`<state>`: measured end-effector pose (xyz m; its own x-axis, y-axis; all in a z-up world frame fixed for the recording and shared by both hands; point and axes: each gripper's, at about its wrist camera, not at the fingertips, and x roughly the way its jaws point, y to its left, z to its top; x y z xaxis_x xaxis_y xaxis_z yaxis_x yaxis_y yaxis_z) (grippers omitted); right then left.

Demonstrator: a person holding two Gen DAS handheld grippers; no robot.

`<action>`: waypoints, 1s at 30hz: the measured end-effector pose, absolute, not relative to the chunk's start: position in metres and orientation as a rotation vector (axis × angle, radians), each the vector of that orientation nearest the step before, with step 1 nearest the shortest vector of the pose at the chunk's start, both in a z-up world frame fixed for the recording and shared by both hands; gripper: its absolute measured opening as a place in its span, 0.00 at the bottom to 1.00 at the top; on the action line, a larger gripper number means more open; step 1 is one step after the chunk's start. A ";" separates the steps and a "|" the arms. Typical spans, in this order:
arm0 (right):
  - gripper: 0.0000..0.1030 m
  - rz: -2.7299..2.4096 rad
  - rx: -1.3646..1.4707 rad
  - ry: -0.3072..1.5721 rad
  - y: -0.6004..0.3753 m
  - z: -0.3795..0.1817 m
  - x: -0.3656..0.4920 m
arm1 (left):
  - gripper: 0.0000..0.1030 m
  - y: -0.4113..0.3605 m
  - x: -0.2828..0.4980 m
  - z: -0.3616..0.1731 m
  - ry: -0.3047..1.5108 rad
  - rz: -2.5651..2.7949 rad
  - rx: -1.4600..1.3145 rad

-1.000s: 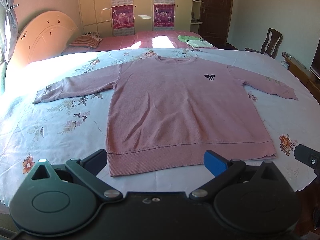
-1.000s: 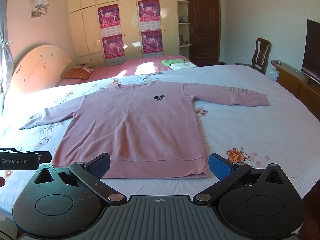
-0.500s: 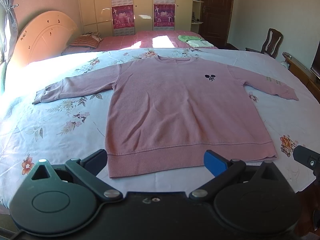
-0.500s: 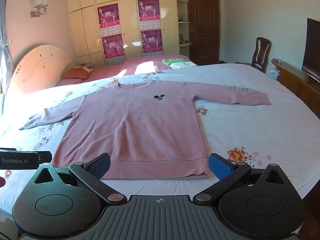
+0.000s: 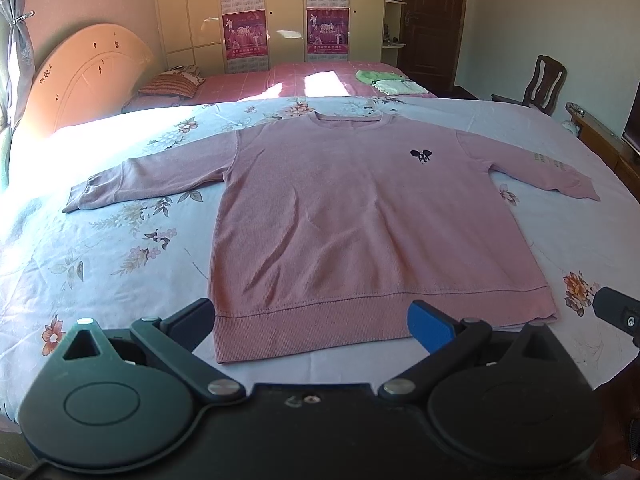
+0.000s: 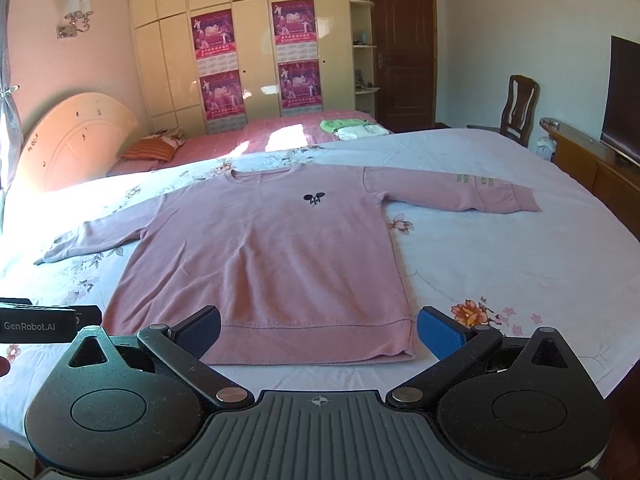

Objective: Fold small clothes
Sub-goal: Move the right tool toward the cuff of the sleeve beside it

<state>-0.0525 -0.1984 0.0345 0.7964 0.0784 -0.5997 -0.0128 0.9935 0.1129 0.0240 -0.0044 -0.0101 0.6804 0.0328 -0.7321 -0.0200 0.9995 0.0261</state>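
A pink long-sleeved sweater lies flat and face up on the floral bedsheet, sleeves spread out, hem toward me. It also shows in the right wrist view. My left gripper is open and empty, hovering just before the hem, over its left half. My right gripper is open and empty, just before the hem's right half. The tip of the right gripper shows at the right edge of the left wrist view.
A second bed with a pink cover stands behind, with folded green and white clothes and a striped pillow. A wooden chair and a TV stand are at the right. Wardrobes line the far wall.
Both grippers have shifted very slightly toward the sweater's hem. The sweater has not moved and both grippers stay open.
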 end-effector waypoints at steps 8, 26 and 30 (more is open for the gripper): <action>1.00 0.035 0.117 0.628 -0.211 0.031 -0.041 | 1.00 -0.001 0.043 -0.015 0.827 0.031 -0.013; 1.00 -0.062 0.143 0.581 -0.274 0.015 0.043 | 1.00 -0.004 0.128 -0.039 0.785 0.066 -0.045; 1.00 -0.068 0.167 0.581 -0.292 0.011 0.069 | 1.00 -0.008 0.149 -0.046 0.788 0.065 -0.042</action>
